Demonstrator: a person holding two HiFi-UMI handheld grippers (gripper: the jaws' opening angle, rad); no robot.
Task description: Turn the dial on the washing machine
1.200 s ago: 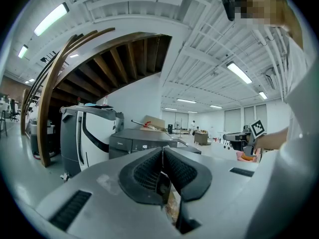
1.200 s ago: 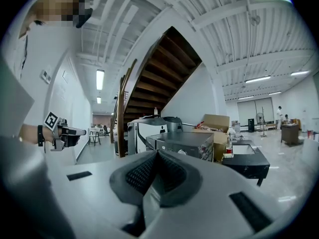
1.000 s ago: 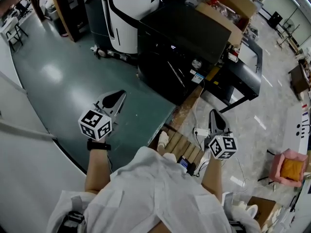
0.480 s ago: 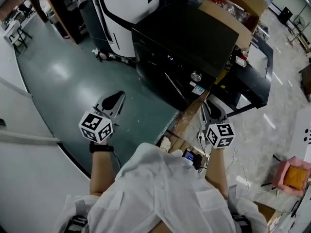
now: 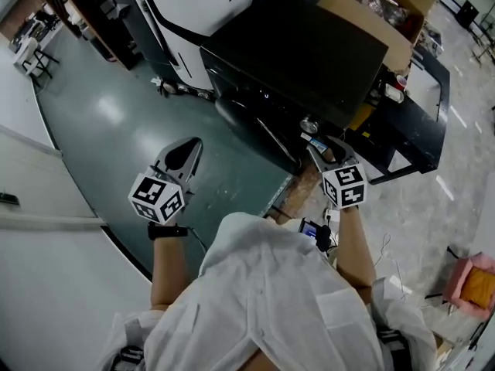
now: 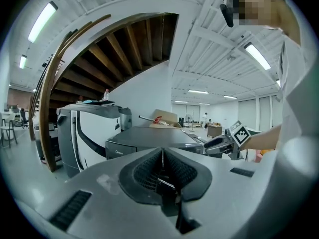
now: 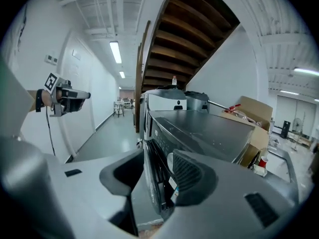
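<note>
The black washing machine [image 5: 302, 52] stands ahead of me, its small silver dial [image 5: 310, 124] on the front panel near the right corner. My right gripper [image 5: 321, 150] hovers just below and in front of that dial, open, nothing held. In the right gripper view the machine's front edge [image 7: 154, 148] runs between the spread jaws of that gripper [image 7: 155, 176], and the dial [image 7: 170, 162] peeks out beside the right jaw. My left gripper [image 5: 184, 157] hangs over the green floor to the machine's left, shut and empty, as the left gripper view [image 6: 162, 156] confirms.
A white-and-black machine [image 5: 193, 6] stands left of the washer. A cardboard box [image 5: 371, 6] sits behind its top. A black stand [image 5: 418, 99] is at the right, a pink seat [image 5: 473, 278] farther right. Wooden planks [image 5: 298, 195] lie by my feet.
My right gripper has risen and moved forward from beside my body to just short of the dial. The left gripper has stayed about where it was.
</note>
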